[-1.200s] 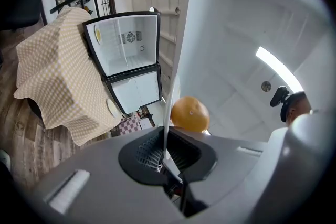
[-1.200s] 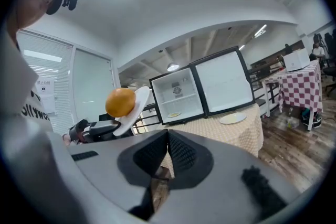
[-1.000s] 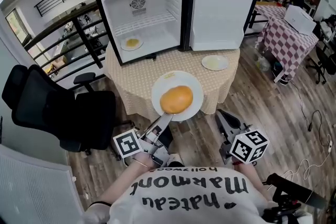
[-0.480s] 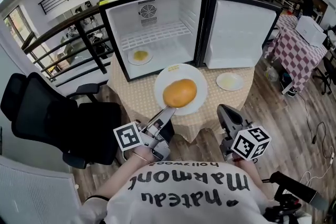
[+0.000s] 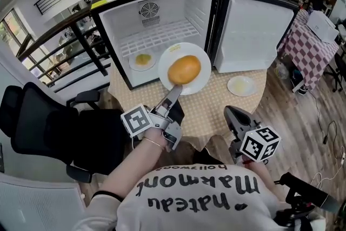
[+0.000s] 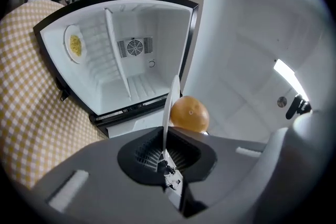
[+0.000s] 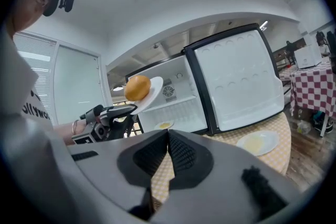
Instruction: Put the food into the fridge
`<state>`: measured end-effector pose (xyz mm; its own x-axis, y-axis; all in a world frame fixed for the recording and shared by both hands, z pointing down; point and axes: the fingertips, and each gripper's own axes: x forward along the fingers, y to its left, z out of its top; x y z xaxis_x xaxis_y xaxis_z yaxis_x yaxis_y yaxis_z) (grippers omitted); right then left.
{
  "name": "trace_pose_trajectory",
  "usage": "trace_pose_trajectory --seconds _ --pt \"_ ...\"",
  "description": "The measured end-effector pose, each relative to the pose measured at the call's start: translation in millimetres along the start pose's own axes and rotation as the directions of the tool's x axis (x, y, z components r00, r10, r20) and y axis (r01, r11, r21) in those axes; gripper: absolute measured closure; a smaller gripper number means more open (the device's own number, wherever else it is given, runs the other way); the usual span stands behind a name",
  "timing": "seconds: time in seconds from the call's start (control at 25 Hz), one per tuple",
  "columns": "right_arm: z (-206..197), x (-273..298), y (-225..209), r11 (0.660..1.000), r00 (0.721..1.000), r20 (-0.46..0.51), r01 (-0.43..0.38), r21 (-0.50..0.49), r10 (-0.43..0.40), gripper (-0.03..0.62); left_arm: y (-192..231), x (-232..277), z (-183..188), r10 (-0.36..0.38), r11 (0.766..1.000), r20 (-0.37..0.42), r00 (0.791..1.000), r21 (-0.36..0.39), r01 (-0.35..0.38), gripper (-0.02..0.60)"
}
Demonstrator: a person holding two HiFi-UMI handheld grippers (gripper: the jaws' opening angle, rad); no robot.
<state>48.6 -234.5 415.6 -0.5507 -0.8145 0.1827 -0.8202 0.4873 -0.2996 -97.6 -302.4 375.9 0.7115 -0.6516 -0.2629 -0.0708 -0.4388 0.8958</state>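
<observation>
Left gripper (image 5: 174,92): jaws closing tight on the near rim of the white plate (image 5: 202,79), pads pressing its thin edge; the plate juts out from that one pinch
Round orange food (image 5: 184,69): sits loose at the plate's middle, nothing fixing it
Where: plate held in the air above the table (image 5: 213,96), in front of the open fridge (image 5: 116,27), toward the right side of its opening
Right gripper (image 7: 168,150): jaws together, nothing between them, just off the table's near edge
Handling (judgement): plate stiff, glazed, probably slippery and breakable; the load sits far from the pinch, so it will want to droop or twist; the food is round and may roll if the plate tilts
Hold (judgement): the rim is the only purchase; keep the plate level and slide it in flat
Fridge floor: a plate with yellow food (image 5: 142,60) lies at the left
Table's right edge: another plate (image 5: 242,85), not yet in the fridge
</observation>
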Motion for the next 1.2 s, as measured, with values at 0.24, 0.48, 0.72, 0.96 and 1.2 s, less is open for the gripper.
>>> trace_pose_trajectory --seconds 0.24,0.48,0.72,0.96,1.2 --pt "22 24 -26 1.000 1.000 -0.014 -0.008 -0.006 0.008 0.579 24 46 27 0.032 0.999 0.039 0.999 -0.040 -0.031 0.580" --pt "53 48 -64 1.000 1.000 -0.004 -0.018 -0.010 0.018 0.579 46 91 51 0.080 0.996 0.074 0.994 -0.055 -0.076 0.580" --pt "69 67 -96 0.999 0.999 -0.012 -0.040 -0.005 0.040 0.579 79 127 82 0.138 0.989 0.153 0.979 -0.074 -0.128 0.577" --pt "76 82 -118 0.998 0.997 -0.027 -0.066 0.013 0.067 0.579 102 151 108 0.212 0.976 0.220 0.952 -0.101 -0.193 0.575" --pt "73 94 -128 0.995 0.994 -0.050 -0.095 0.034 0.097 0.579 129 157 126 0.308 0.950 0.252 0.917 -0.138 -0.281 0.549"
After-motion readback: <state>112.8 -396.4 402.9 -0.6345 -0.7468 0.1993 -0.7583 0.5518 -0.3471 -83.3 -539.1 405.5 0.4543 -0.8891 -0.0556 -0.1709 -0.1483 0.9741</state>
